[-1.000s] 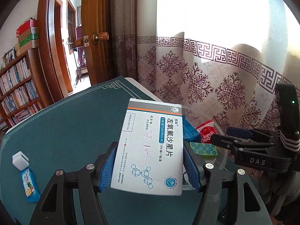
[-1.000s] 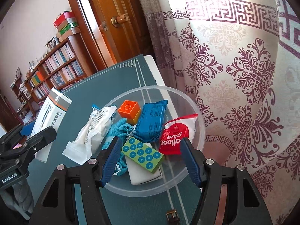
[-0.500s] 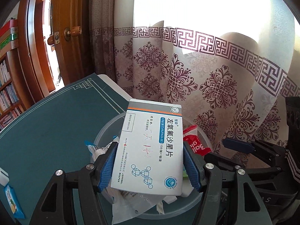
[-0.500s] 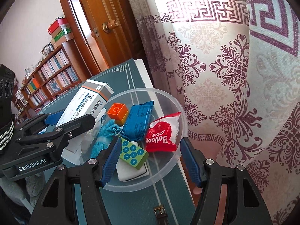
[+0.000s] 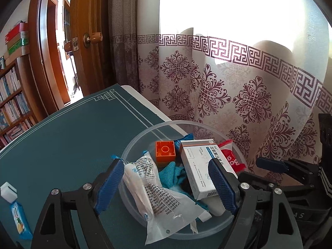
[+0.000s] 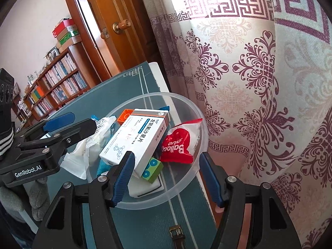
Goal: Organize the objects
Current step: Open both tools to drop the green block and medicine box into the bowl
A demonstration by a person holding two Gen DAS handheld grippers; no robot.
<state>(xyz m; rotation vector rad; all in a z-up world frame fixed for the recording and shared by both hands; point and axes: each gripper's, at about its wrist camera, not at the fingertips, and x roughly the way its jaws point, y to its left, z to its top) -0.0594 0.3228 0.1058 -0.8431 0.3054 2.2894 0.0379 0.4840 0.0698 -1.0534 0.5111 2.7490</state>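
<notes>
A white medicine box lies tilted in the clear plastic bowl, on top of the other items; it also shows in the right wrist view. My left gripper is open and empty above the bowl's near side. My right gripper is open and empty at the bowl's near rim. In the bowl are an orange brick, a white plastic pouch, a red Balloon glue packet, a green dotted block and a blue cloth.
The bowl stands near the right edge of a dark green table mat, next to a patterned curtain. A blue sachet and a white block lie at the mat's left. A watch strap lies near the front. A bookshelf and wooden door stand behind.
My left gripper carried the medicine box over the bowl, opened, and let it go; the box now rests in the bowl. The right gripper stayed open near the bowl.
</notes>
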